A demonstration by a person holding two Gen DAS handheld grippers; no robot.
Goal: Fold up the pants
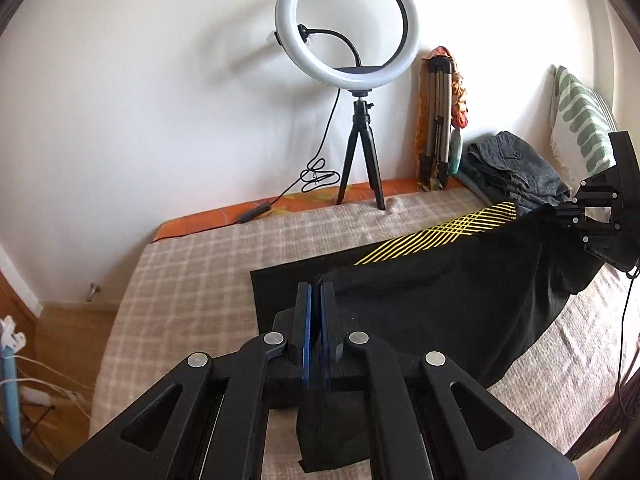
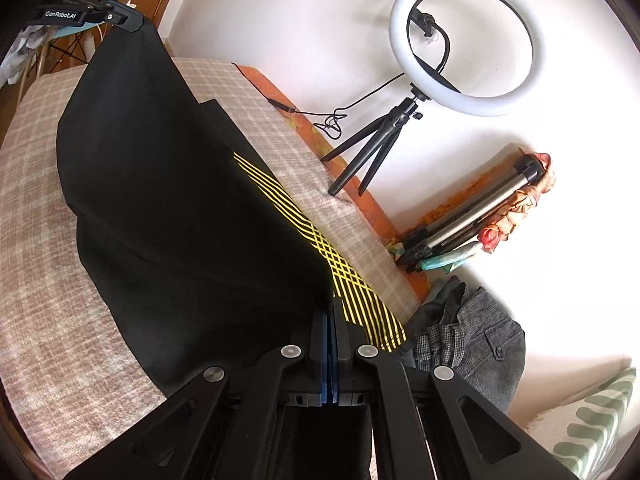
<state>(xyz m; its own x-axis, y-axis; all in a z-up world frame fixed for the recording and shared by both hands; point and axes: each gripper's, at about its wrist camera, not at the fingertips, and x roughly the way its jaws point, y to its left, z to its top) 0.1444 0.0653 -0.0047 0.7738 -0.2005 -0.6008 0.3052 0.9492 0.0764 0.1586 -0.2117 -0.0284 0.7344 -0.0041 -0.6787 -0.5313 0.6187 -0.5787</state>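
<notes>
Left claw [image 1: 316,292] clamped on pants [image 1: 440,292] edge, right claw [image 2: 330,312] clamped on the other end, black cloth slung between them above the bed [image 1: 192,280]. Lower layer with yellow stripes [image 2: 320,240] flat on plaid cover. Beyond: jeans [image 1: 516,168], pillow [image 1: 580,120], ring light [image 1: 348,20] at wall.

Matt black cloth pants [image 1: 440,300] – woven checked bedcover [image 1: 192,280], perhaps coarse – grippers' matt plastic
</notes>
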